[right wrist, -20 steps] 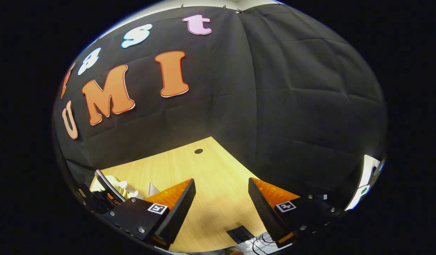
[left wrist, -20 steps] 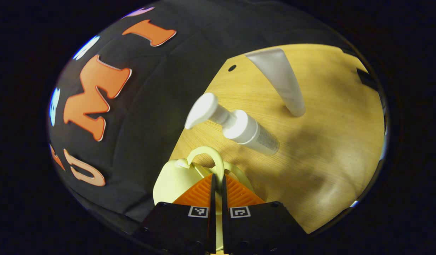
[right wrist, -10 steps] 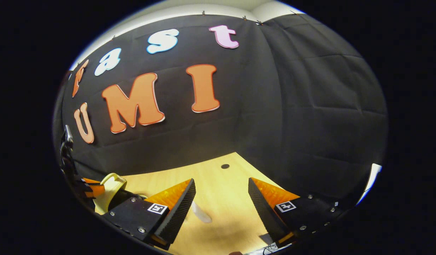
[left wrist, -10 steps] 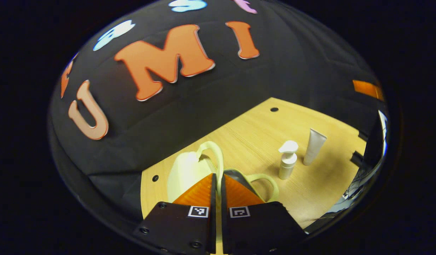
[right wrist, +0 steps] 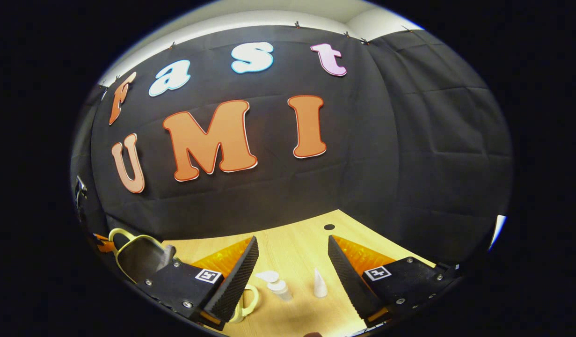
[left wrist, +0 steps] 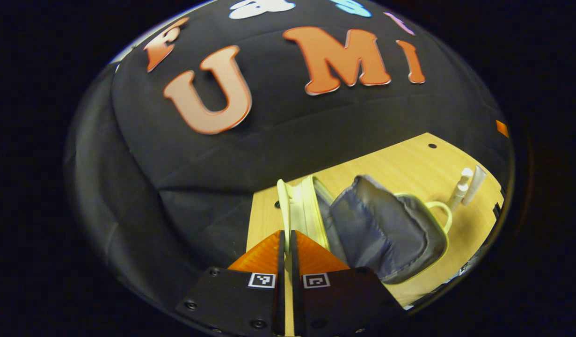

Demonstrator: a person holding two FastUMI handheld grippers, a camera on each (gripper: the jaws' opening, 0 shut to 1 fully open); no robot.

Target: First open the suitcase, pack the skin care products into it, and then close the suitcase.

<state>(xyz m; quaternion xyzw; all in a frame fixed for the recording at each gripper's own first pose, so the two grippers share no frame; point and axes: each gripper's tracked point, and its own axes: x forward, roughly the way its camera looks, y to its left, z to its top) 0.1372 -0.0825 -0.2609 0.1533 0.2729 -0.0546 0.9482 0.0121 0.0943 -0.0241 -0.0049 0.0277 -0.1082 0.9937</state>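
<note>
My left gripper (left wrist: 286,239) is shut on the handle of the pale yellow suitcase lid (left wrist: 295,206) and holds it raised. The suitcase lies open, its grey lining (left wrist: 386,231) exposed and a second handle (left wrist: 441,210) at its far side. Beyond it stand a white pump bottle (left wrist: 459,191) and a white tube (left wrist: 475,184). In the right gripper view, the pump bottle (right wrist: 278,283) and tube (right wrist: 319,283) stand between the fingers of my open right gripper (right wrist: 292,267), farther off on the table. The raised lid (right wrist: 140,256) shows at the left.
The wooden table (left wrist: 400,164) carries everything and has a small dark hole (right wrist: 329,227) near the back. The black cloth wall stands close behind the table. The table's right edge runs just past the tube.
My left gripper has swung the lid up and back, so the suitcase now lies open with its grey lining showing. The right gripper has tilted, bringing the bottle and tube between its fingers.
</note>
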